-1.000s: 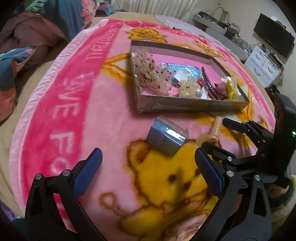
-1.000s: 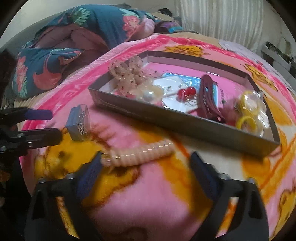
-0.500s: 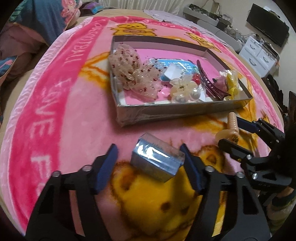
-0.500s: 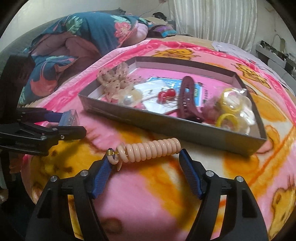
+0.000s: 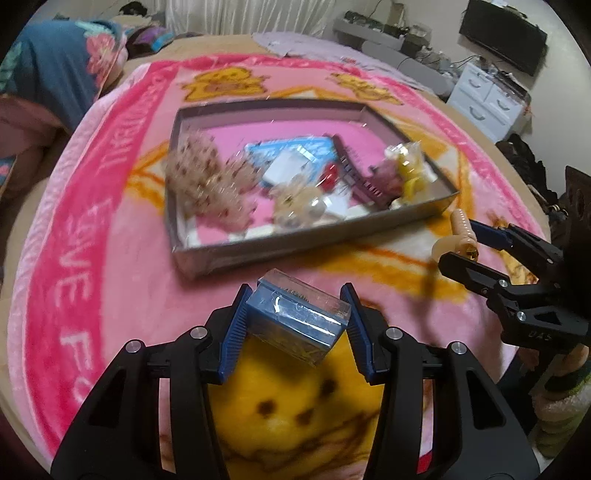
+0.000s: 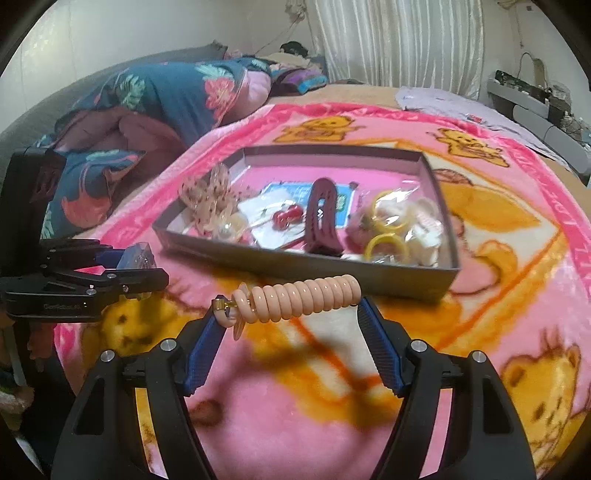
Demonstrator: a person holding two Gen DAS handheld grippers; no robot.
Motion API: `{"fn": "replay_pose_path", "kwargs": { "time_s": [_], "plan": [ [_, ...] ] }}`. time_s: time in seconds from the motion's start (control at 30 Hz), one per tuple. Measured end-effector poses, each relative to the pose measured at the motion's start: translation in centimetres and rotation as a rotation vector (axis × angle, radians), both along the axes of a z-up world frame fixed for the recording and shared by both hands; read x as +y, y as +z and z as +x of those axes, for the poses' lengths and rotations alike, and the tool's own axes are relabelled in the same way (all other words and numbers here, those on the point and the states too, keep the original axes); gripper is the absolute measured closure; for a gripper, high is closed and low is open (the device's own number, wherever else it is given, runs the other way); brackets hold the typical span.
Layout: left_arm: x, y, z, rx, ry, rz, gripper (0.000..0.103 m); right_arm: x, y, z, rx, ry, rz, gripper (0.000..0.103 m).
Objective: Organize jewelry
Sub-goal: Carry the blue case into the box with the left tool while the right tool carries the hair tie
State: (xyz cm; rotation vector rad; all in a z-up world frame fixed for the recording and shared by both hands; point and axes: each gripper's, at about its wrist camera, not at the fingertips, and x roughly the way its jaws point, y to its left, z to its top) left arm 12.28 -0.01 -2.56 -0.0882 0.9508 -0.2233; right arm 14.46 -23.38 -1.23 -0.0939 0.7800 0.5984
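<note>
One coil hair tie, lengthwise across jaws

I see a bed with a pink bear blanket and a floral quilt. Behind it hang white curtains. On the right stand white drawers under a dark screen.

Both tongs apparently clamped
</note>
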Motion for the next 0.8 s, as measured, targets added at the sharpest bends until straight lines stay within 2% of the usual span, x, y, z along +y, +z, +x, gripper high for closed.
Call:
{"fn": "replay_pose_path", "kwargs": {
  "time_s": [0.37,0.8],
  "plan": [
    [-1.9,3.4,1.1,-0.074,-0.026,-0.015,0.062,-3.1,2.3,0.2,-0.053,-0.068,0.030,0.033],
    [-2.3,5.3,4.0,-0.115,-0.021,-0.019,0.062,-3.6,4.7,2.0,-0.110,-0.098,0.027,0.033]
  ]
}}
